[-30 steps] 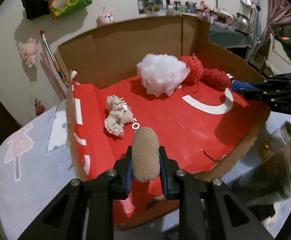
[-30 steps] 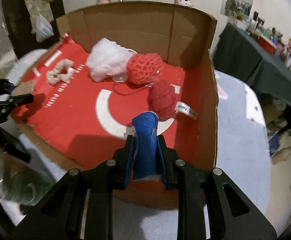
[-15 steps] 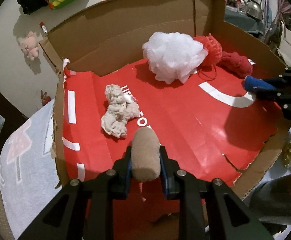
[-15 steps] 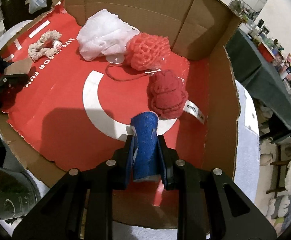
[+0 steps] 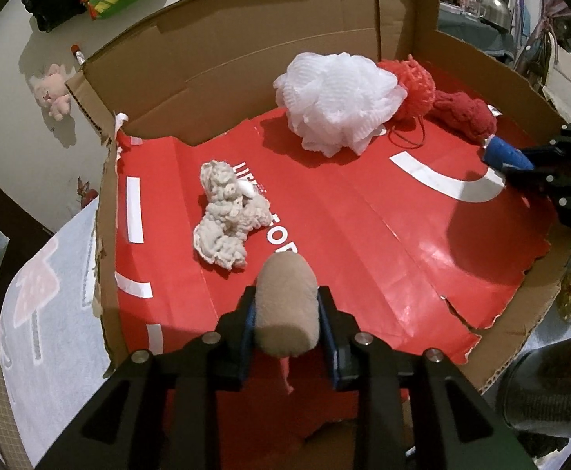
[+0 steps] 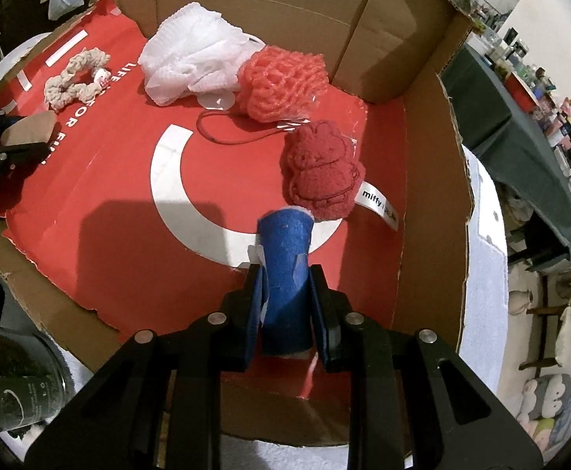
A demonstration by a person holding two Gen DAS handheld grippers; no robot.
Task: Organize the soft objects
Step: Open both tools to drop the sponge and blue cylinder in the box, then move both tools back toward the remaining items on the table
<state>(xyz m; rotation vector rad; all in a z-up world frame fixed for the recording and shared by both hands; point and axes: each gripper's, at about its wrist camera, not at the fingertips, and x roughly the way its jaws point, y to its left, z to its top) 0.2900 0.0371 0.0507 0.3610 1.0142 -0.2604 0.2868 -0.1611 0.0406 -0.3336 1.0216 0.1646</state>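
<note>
The left gripper (image 5: 286, 313) clamps a tan roll (image 5: 285, 309) near the box's (image 5: 246, 39) front left edge; the right gripper (image 6: 285, 293) clamps a blue roll (image 6: 285, 274) beside the red plush (image 6: 320, 180), likely grouping similar pieces.

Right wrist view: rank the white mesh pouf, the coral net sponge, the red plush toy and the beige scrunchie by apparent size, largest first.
1. White mesh pouf
2. Coral net sponge and red plush toy: they look alike, and the toy lies nearer the camera, so no ranking between them.
3. Beige scrunchie, smallest, though farthest back.
</note>
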